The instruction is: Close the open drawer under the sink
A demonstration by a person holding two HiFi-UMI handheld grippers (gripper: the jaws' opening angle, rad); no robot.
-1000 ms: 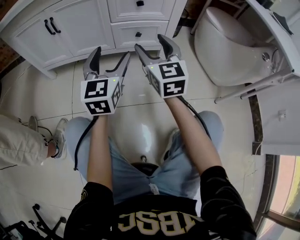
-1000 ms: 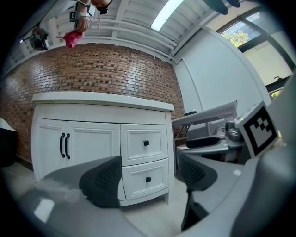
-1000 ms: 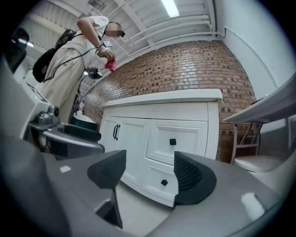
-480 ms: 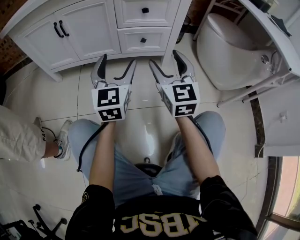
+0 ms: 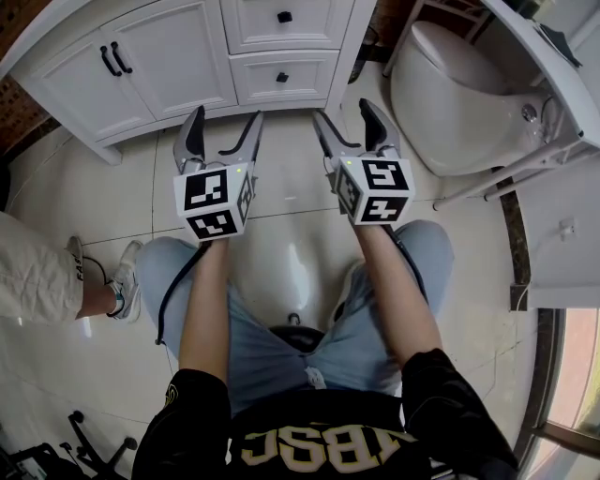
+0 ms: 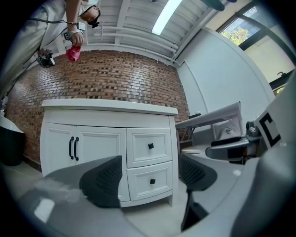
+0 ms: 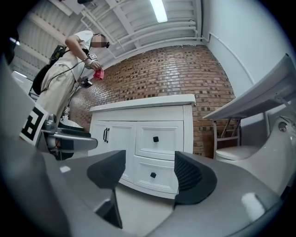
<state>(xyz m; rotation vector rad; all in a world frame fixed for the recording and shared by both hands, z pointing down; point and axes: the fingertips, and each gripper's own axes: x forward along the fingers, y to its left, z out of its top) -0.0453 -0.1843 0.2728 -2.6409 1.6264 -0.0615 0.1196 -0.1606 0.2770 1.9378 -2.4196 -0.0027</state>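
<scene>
The white sink cabinet (image 5: 178,56) stands ahead of me, with an upper drawer (image 5: 281,17) and a lower drawer (image 5: 279,77), each with a black knob. In both gripper views the lower drawer (image 6: 152,181) (image 7: 153,175) and the upper drawer (image 6: 151,146) (image 7: 156,139) look flush with the cabinet front. My left gripper (image 5: 223,129) (image 6: 150,179) hangs open and empty over the floor, short of the cabinet. To its right, my right gripper (image 5: 347,117) (image 7: 150,178) is also open and empty, level with the cabinet's right corner.
Two cabinet doors with black handles (image 5: 112,58) are left of the drawers. A white toilet (image 5: 450,84) and a folding white table (image 5: 553,66) stand at the right. A person stands at the left (image 5: 37,272). My knees (image 5: 281,272) are over glossy tile.
Both grippers have drawn back from the lower drawer's front. The right gripper has shifted to the right. Both stay open.
</scene>
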